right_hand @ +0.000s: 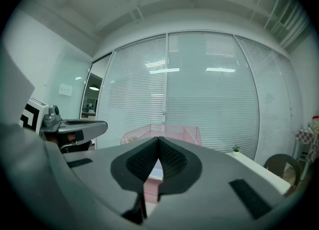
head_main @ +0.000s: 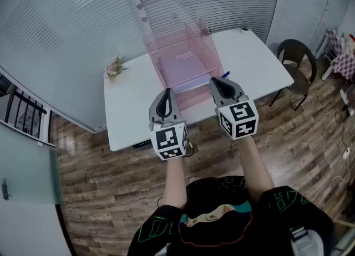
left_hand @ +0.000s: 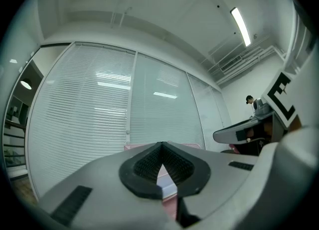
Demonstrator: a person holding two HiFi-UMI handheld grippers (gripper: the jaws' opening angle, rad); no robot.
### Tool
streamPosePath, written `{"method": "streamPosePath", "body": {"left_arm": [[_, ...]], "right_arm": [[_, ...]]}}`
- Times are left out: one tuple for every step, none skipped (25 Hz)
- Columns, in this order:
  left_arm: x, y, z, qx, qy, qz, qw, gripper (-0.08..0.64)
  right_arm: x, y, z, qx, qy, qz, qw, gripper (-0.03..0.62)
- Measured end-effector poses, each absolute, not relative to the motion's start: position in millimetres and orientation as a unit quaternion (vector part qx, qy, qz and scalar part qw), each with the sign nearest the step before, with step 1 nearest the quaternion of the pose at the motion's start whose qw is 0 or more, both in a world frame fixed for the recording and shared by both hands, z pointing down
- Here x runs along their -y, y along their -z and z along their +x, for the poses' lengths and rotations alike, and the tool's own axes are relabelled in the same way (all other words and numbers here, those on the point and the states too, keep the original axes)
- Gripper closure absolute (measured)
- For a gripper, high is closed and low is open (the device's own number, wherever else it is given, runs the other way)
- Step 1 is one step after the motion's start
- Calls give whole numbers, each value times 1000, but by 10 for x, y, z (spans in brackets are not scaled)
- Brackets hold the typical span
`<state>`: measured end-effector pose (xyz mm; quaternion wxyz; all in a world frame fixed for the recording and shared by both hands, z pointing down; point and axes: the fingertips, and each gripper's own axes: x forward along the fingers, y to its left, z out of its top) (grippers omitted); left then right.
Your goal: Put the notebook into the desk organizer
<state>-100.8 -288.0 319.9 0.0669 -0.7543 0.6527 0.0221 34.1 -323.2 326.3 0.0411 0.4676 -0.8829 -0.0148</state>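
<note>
A clear pink desk organizer (head_main: 205, 50) stands on the middle of the white table (head_main: 127, 105). A lilac notebook (head_main: 181, 65) lies flat between its walls, with a pale edge toward me. My left gripper (head_main: 167, 91) hovers over the table's near edge, just in front of the organizer, shut and empty. My right gripper (head_main: 213, 80) is level with it by the organizer's front right corner, also shut with nothing in it. In the left gripper view the closed left gripper (left_hand: 160, 148) hides most of the organizer (left_hand: 172, 194). In the right gripper view the right gripper (right_hand: 158, 140) points at the organizer (right_hand: 169, 130).
A blue pen (head_main: 226, 75) lies to the right of the organizer. A small dried flower bunch (head_main: 115, 67) sits at the table's left side and a tiny plant (head_main: 244, 27) at the far right corner. A dark chair (head_main: 297, 64) stands right of the table. Blinds close off the back.
</note>
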Motion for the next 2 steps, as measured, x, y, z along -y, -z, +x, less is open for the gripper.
{"method": "streamPosePath", "body": {"left_arm": [[2874, -3217, -1011, -654, -22, -754, 64, 566], [2869, -3234, -1012, -654, -21, -753, 62, 566]], "right_arm": [[3222, -3273, 352, 882, 16, 470, 42, 591], [3212, -3283, 362, 881, 16, 472, 44, 591]]}}
